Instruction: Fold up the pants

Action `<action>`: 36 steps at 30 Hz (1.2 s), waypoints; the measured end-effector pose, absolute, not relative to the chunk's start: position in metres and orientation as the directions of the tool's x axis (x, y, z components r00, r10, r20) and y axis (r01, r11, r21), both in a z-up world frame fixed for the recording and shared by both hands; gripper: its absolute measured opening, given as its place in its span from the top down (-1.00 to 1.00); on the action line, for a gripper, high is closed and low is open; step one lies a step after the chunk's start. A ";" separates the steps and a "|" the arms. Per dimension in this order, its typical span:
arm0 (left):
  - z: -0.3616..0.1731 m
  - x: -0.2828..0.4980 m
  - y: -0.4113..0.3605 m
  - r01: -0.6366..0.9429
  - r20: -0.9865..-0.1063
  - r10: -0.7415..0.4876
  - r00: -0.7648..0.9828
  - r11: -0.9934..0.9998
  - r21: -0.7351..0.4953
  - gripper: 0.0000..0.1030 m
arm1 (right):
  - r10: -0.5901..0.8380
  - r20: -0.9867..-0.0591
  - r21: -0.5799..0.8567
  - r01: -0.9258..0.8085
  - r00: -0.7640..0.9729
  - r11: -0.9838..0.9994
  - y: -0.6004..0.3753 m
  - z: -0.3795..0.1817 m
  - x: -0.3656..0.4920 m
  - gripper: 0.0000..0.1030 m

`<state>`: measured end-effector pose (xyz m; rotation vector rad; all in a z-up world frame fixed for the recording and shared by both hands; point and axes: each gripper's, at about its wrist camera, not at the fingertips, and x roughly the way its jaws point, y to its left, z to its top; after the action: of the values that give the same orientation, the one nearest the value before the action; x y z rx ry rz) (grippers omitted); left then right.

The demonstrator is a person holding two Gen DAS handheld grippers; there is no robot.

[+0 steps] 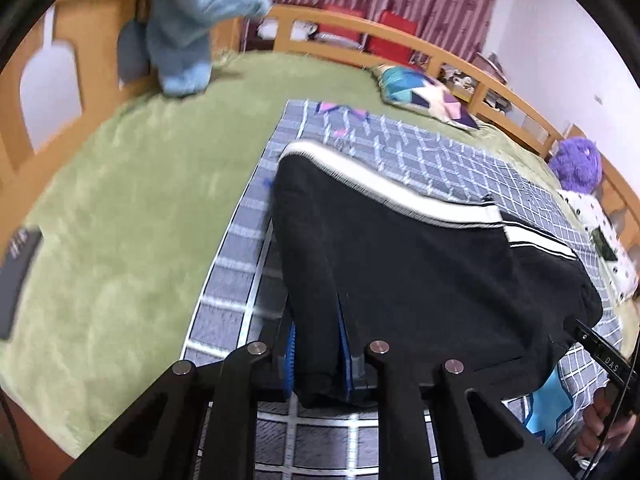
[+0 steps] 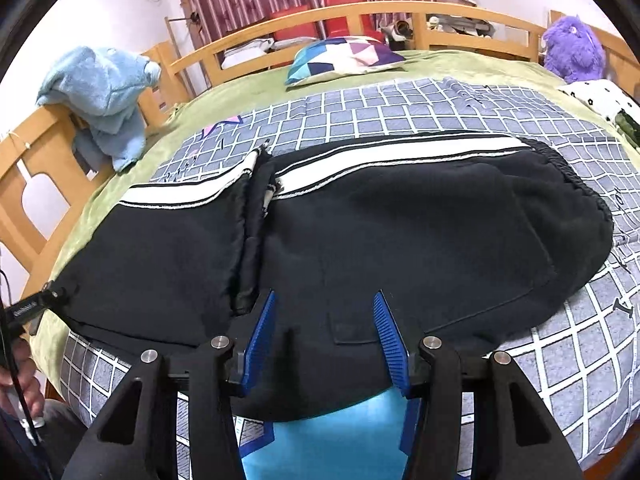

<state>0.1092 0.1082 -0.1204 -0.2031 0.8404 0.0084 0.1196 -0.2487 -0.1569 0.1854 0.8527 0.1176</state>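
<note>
Black pants (image 2: 400, 232) with a white side stripe lie folded lengthwise on a grey checked sheet (image 2: 400, 112), waistband at the right. My left gripper (image 1: 318, 354) is shut on the near edge of the pants (image 1: 400, 260) at their left, leg end; black cloth fills the gap between its blue pads. It also shows at the left edge of the right wrist view (image 2: 40, 300). My right gripper (image 2: 324, 316) is open over the pants' near edge, blue fingers (image 2: 262, 340) apart with cloth between them.
The sheet lies on a green blanket (image 1: 120, 208) on a wooden-railed bed (image 2: 360, 12). A light blue garment (image 2: 104, 96) hangs on the left rail. A patterned pillow (image 2: 344, 56) and a purple plush toy (image 2: 572, 48) sit at the far side. A dark flat object (image 1: 16, 268) lies on the blanket at the left.
</note>
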 end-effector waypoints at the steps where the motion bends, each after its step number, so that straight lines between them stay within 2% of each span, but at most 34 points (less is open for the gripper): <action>1: -0.113 0.109 0.102 -0.080 -0.734 -0.065 0.676 0.984 -0.161 0.70 | 0.185 -0.736 0.217 -0.032 0.651 0.976 -0.251 -0.155 0.119 0.01; 11: -0.061 0.110 0.017 0.030 -0.678 -0.067 0.732 0.997 -0.067 0.72 | 0.142 -0.705 0.192 -0.006 0.695 0.981 -0.276 -0.136 0.103 0.01; 18: -0.046 0.113 -0.063 0.166 -0.654 -0.144 0.743 0.986 -0.028 0.72 | 0.126 -0.701 0.226 0.052 0.702 0.973 -0.308 -0.135 0.094 0.01; 25: -0.072 0.114 -0.152 0.322 -0.680 -0.231 0.696 0.947 0.007 0.73 | 0.115 -0.711 0.260 0.107 0.694 0.960 -0.340 -0.139 0.087 0.01; 31: -0.112 0.119 -0.170 0.383 -0.721 -0.315 0.617 0.921 -0.075 0.71 | 0.097 -0.729 0.270 0.154 0.678 0.950 -0.360 -0.146 0.087 0.01; 33: -0.108 0.116 -0.161 0.404 -0.720 -0.356 0.595 0.907 -0.114 0.65 | 0.105 -0.732 0.281 0.158 0.673 0.947 -0.363 -0.149 0.088 0.01; 36: -0.092 0.105 -0.139 0.434 -0.680 -0.423 0.599 0.885 -0.168 0.32 | 0.139 -0.729 0.305 0.136 0.671 0.943 -0.361 -0.150 0.093 0.01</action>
<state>0.1053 -0.1387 -0.0919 0.0152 0.7846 -0.4967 0.0933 -0.3610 -0.1499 0.3510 0.8405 0.0019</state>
